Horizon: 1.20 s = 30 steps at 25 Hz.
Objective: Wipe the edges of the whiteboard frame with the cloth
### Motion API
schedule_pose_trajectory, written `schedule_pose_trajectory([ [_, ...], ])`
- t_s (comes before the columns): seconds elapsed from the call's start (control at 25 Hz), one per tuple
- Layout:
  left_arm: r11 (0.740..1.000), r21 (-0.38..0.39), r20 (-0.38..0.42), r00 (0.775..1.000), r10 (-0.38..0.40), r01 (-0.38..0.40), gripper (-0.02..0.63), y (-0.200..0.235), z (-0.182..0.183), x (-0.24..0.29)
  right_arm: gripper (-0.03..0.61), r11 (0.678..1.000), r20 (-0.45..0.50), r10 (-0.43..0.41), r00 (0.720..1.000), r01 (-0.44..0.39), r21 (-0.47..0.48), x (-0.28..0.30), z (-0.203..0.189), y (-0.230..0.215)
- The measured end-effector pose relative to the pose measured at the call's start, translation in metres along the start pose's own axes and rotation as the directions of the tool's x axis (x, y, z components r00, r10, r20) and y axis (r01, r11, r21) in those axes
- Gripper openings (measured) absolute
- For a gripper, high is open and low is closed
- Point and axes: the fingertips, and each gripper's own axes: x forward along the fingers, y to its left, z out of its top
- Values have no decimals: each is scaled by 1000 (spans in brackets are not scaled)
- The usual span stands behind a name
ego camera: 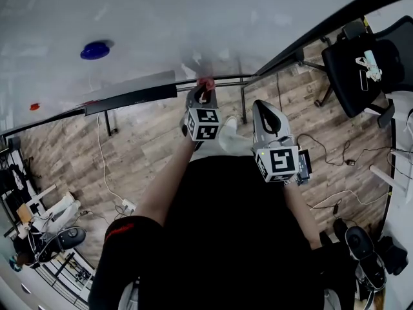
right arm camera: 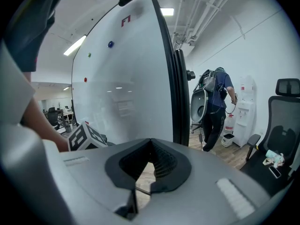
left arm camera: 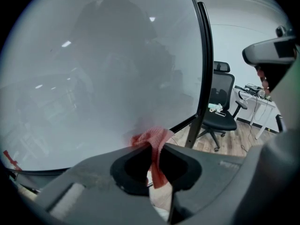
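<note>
At whiteboard frame (ego camera: 139,95): left claw (ego camera: 205,92) tip with red cloth (ego camera: 206,82).

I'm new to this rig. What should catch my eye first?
The big whiteboard fills the top of the head view, a blue magnet at its left. The left gripper pinches a red cloth by the board's lower frame; the right gripper hangs shut and empty beside it.

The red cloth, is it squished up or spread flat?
Squished up: the red cloth is a crumpled wad pinched between the jaws of the left gripper.
</note>
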Motion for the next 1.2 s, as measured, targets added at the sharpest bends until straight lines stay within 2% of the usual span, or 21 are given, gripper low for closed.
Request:
schedule_pose_trajectory([
  [1.2,989,92,7,994,-114,113,43,-64,24,18,2,992,-1,-118,993,118,45,-38,-12,-35],
])
